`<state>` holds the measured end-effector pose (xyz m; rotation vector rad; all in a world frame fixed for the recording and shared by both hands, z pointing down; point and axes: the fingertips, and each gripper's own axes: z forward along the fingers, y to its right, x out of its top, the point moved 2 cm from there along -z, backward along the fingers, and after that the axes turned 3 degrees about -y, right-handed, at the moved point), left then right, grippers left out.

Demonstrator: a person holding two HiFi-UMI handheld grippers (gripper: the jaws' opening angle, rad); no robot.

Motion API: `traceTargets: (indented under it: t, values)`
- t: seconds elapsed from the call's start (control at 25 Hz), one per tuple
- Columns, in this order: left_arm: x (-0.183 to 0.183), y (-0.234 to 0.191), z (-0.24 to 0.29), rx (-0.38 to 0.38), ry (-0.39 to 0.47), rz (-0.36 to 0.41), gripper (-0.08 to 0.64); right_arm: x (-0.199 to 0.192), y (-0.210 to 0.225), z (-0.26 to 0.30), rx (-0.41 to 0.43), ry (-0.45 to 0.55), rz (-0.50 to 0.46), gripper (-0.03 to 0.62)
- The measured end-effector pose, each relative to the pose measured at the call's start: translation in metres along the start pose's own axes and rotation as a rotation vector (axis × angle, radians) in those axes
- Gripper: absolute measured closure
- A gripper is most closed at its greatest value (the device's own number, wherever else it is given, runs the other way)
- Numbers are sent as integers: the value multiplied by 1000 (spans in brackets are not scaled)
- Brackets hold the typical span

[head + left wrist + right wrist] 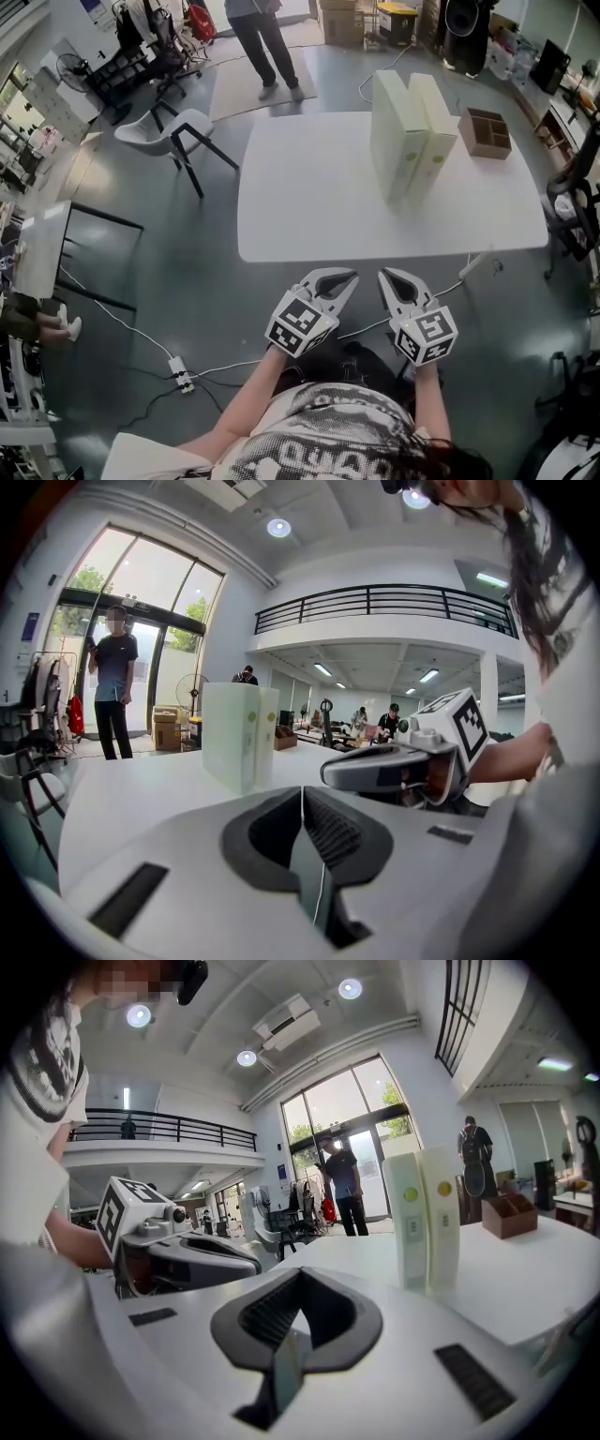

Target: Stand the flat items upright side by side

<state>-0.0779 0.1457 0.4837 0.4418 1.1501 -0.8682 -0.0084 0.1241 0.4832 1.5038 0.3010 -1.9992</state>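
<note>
Flat boxes [398, 136]: two, upright, touching side by side, far right on the table [309, 187].
Left gripper [345, 278]: jaws together, empty, short of the table's near edge.
Right gripper [391, 278]: likewise closed, empty.
Bystander [265, 47]: cut off above the waist.

Two flat items are standing upright on the table [300, 206], over toward its far right part. The left box [396, 131] and the right box [434, 129] are sitting right up against each other. A tray [485, 132] is sitting just beside the right box, by the far right corner. A chair [180, 131] is standing on the floor off the far left corner, and a person [267, 42] is standing beyond the far edge. The left gripper [345, 277] and right gripper [390, 277] are hanging close together off the near edge, well apart from the boxes.
</note>
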Motion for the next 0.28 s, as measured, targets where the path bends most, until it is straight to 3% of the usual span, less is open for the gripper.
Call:
traceTargets:
  t: [0.28]
  values:
    - [-1,1,0,-7,-11,1,543,0,0,1,7,-8,7,598]
